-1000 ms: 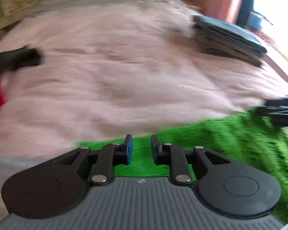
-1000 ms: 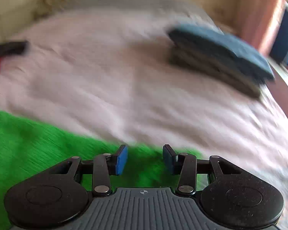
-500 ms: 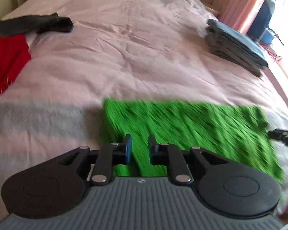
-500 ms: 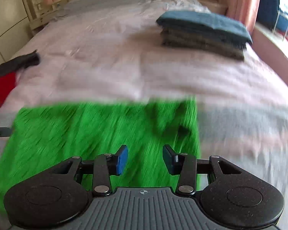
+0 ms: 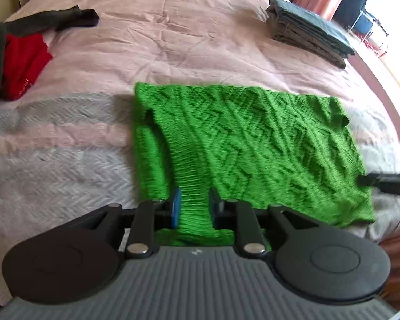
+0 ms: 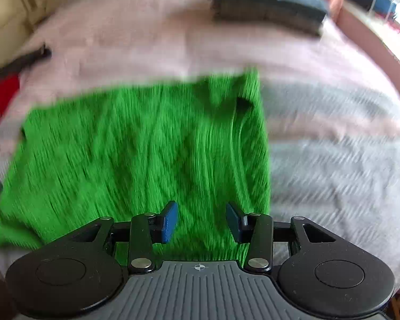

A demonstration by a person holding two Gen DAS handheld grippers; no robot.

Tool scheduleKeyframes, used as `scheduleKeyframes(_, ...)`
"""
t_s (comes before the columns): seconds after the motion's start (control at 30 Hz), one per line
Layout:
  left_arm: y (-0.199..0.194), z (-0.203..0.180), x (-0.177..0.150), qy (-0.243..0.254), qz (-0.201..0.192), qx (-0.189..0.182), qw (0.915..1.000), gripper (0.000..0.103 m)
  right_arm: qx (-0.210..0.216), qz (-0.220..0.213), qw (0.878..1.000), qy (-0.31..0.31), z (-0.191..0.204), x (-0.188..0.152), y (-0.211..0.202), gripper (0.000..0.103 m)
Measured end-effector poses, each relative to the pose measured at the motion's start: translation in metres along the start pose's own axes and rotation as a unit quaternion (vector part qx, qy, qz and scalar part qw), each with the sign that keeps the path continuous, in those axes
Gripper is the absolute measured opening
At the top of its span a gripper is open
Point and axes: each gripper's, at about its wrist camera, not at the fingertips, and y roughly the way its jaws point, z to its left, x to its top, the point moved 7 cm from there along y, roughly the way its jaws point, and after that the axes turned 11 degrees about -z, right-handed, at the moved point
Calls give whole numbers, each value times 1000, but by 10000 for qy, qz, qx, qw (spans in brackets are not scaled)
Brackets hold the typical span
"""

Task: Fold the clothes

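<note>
A bright green cable-knit sweater [image 5: 253, 138] lies flat as a wide rectangle across the near part of the bed; the right wrist view shows the sweater [image 6: 133, 146] blurred. My left gripper [image 5: 193, 208] is shut on the ribbed edge at its near left, with fabric bunched between the blue pads. My right gripper [image 6: 202, 221] grips the near right edge with a wider gap, and green knit fills that gap. The right gripper [image 5: 386, 182] also shows as a black bar at the sweater's right side.
The pink and grey striped bedspread [image 5: 186, 40] covers the bed. A stack of folded dark clothes [image 5: 309, 29] sits at the far right. A red garment [image 5: 24, 61] and a dark one [image 5: 53, 20] lie at the far left. The bed's edge curves along the right.
Both grippers have drawn back towards the near edge of the bed, so the whole sweater now shows spread out. The finger gaps have stayed the same.
</note>
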Motion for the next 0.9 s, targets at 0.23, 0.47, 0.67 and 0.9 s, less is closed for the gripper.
scheduleKeyframes(0.23,-19,-6,-27,-457,557,863,9937,23,436,518,9975,-189,-8,0,-23,44)
scheduleKeyframes(0.47,-79,-53,-25,-747,440,1413,9862,32,1013,355,9935,-370,-32,15,-89,79)
scheduleKeyframes(0.67,-124,-105,-19,-739,5,1489,9861,36,1430,97,9871,-712,-40,29,-139,79)
scheduleKeyframes(0.9,-174,-142,-16,-714,-463,1722,9814,43,1699,68,9817,-861,-45,21,-178,79)
